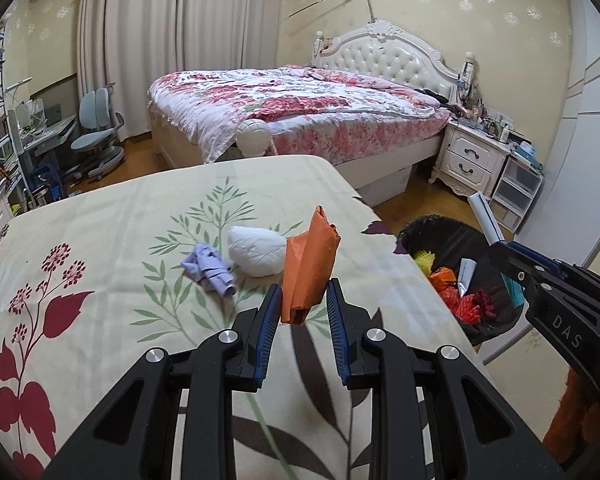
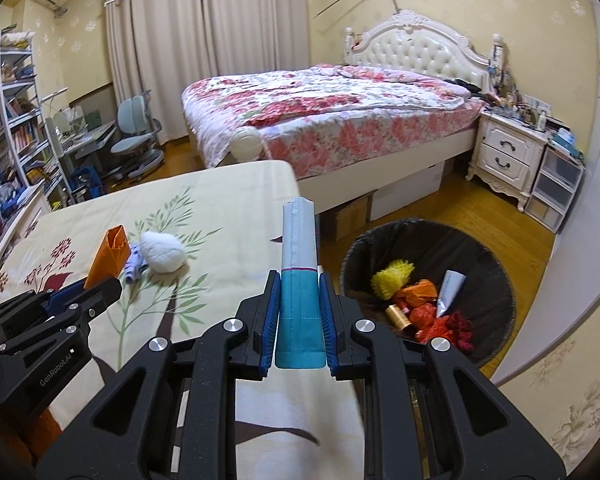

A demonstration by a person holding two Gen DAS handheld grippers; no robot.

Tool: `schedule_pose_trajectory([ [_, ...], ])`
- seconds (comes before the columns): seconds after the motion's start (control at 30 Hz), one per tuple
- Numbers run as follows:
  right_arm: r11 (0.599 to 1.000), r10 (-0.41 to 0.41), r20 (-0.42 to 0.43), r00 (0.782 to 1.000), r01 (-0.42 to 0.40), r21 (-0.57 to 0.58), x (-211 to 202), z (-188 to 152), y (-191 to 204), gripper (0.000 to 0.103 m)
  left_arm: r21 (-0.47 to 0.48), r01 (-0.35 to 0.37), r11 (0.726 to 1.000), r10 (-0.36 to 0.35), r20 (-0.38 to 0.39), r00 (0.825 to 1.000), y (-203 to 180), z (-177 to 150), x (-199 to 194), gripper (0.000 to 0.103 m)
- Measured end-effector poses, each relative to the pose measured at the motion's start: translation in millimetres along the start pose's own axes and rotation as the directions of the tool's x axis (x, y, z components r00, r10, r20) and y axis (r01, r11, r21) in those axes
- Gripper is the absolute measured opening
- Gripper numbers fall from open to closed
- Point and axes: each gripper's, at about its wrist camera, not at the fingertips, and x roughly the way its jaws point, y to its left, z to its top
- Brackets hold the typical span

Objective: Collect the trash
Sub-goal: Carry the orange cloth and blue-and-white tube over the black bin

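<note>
"GenRobot.AI" is printed on the left claw [image 2: 100, 280], shut on orange paper [image 1: 310, 264]; a teal-and-white tube [image 2: 299, 280] is squeezed by the right claw [image 2: 299, 316], marked "DAS".

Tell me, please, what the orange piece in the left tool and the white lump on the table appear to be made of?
Orange piece: probably thin paper or foil wrapper, matte, with sharp creases. White lump: apparently crumpled tissue, soft and finely wrinkled.

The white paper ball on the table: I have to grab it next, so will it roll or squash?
The white paper ball looks crumpled and rounded, so a nudge would probably send it wobbling rather than rolling far. Its creased surface suggests that it is light and would squash between pads. It lies beside the purple scrap, which may get dragged along.
</note>
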Motion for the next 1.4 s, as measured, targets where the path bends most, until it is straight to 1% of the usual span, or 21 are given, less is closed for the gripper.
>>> schedule_pose_trajectory([
  [0.2,0.996,-0.082,0.032,0.996,0.081,0.047,0,8,-35,0.019,0.051,0.06,0.997,-0.062,0.029,0.998,-38,16,11,0.027],
  [0.37,0.987,-0.135,0.044,0.99,0.13,0.094,8,15,-66,0.019,0.095,0.091,0.991,-0.096,0.043,0.994,-68,27,23,0.027],
  [0.67,0.969,-0.21,0.055,0.976,0.2,0.144,30,19,-113,0.019,0.139,0.126,0.982,-0.131,0.03,0.991,-113,46,61,0.027],
  [0.83,0.961,-0.23,0.042,0.972,0.22,0.17,42,17,-129,0.019,0.167,0.131,0.977,-0.137,0.021,0.99,-134,50,80,0.027],
  [0.97,0.954,-0.248,0.029,0.968,0.239,0.182,53,13,-136,0.019,0.19,0.128,0.973,-0.13,-0.002,0.991,-147,51,97,0.027],
  [1.4,0.94,-0.267,-0.009,0.964,0.263,0.216,84,15,-159,0.02,0.223,0.117,0.968,-0.107,-0.058,0.993,-168,54,136,0.027],
])
